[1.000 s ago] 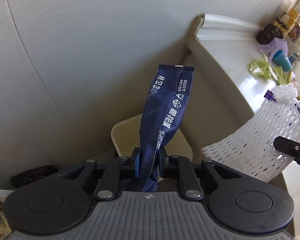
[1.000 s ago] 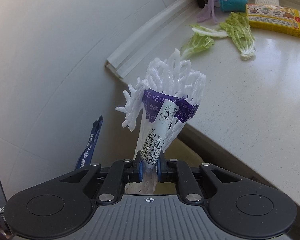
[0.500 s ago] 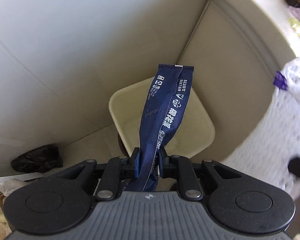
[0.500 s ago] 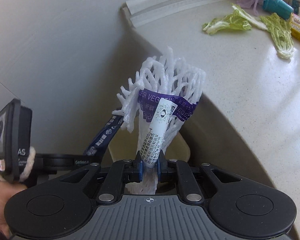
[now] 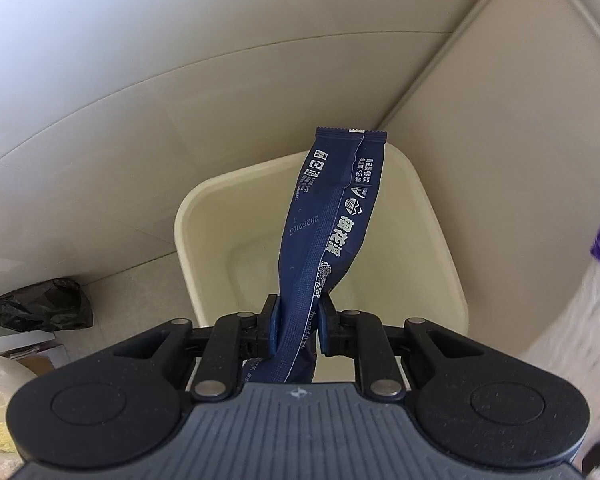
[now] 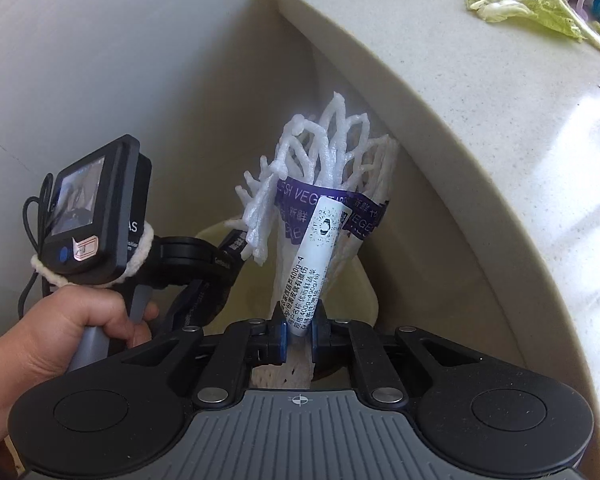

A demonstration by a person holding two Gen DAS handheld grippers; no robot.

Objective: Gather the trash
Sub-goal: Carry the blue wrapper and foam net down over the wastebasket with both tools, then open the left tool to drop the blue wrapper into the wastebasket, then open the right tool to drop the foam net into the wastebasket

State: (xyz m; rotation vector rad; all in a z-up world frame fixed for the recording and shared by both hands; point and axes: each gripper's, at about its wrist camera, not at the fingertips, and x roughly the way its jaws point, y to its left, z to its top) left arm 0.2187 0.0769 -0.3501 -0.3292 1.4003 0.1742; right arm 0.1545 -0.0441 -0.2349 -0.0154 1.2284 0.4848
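My left gripper [image 5: 298,308] points steeply down and is shut on a long dark blue snack wrapper [image 5: 332,216], which hangs over the open cream trash bin [image 5: 204,208]. My right gripper [image 6: 299,320] holds a white foam fruit net [image 6: 332,148] with a purple band and a white label [image 6: 320,248]; its jaws are closing on the net. The net hangs above the bin's rim [image 6: 366,292], beside the counter's edge. In the right wrist view a hand [image 6: 60,332] holds the left gripper's handle, and a bit of the blue wrapper [image 6: 234,242] shows behind the net.
The bin stands in a corner between the pale wall and the counter's side panel [image 5: 500,160]. A black bag [image 5: 40,304] lies on the floor left of it. The counter top [image 6: 500,120] carries cabbage leaves [image 6: 540,8] at the far right.
Both grippers have come down towards the bin, which now fills far more of the left wrist view. The hand with the left gripper has come further into the right wrist view.
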